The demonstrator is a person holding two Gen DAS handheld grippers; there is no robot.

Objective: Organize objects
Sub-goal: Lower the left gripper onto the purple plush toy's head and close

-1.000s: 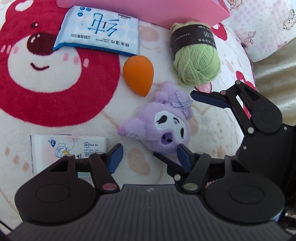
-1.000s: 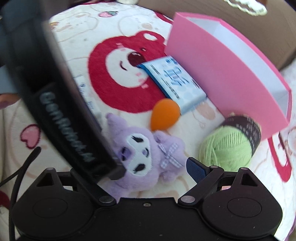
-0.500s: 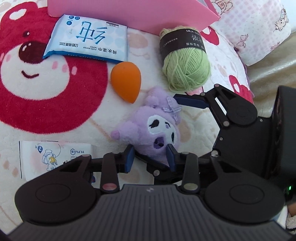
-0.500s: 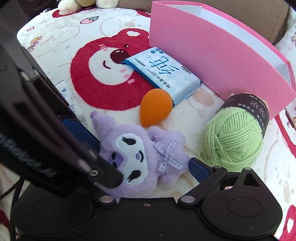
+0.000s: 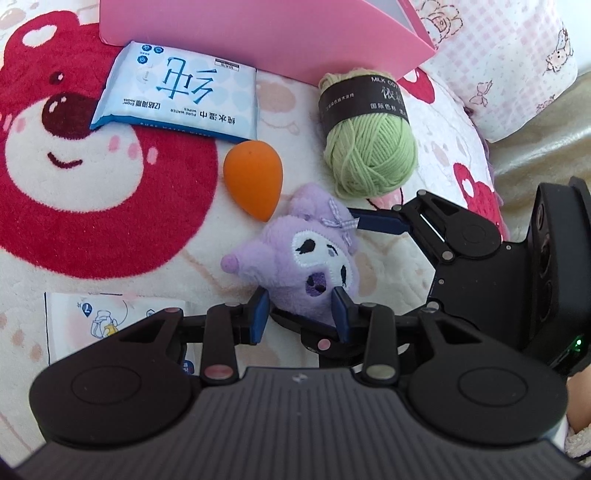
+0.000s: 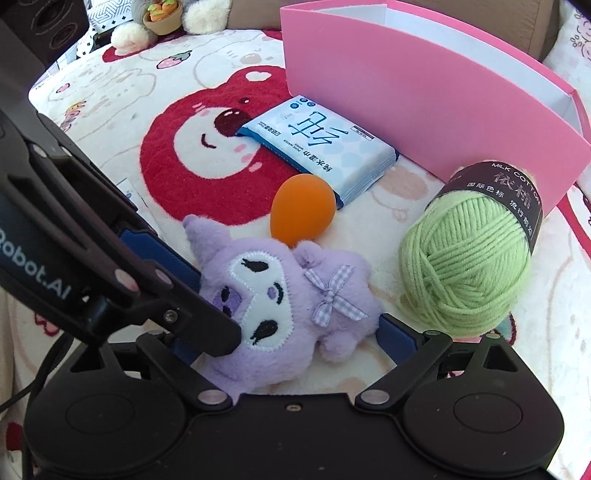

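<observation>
A purple plush toy [image 5: 306,251] lies face up on the bear-print blanket [image 5: 92,206]. My left gripper [image 5: 300,314] is shut on its near end, the blue pads pressing into the fur from both sides. My right gripper [image 6: 288,332] straddles the same plush [image 6: 295,306] crosswise and stands open; one blue finger [image 6: 395,334] sits by the toy's foot, the other is largely hidden behind the left gripper. An orange egg-shaped sponge [image 5: 255,177], a green yarn ball [image 5: 369,147] and a blue wipes pack [image 5: 177,99] lie just beyond.
An open pink box [image 6: 424,96] stands behind the objects. A white tissue pack [image 5: 103,317] lies at the near left, partly under my left gripper. A pink checked pillow [image 5: 517,62] is at the right, and stuffed toys [image 6: 166,18] at the far blanket edge.
My left gripper's jaws have closed from wide apart onto the plush. My right gripper has shifted a little and rolled, coming in around the plush from the side.
</observation>
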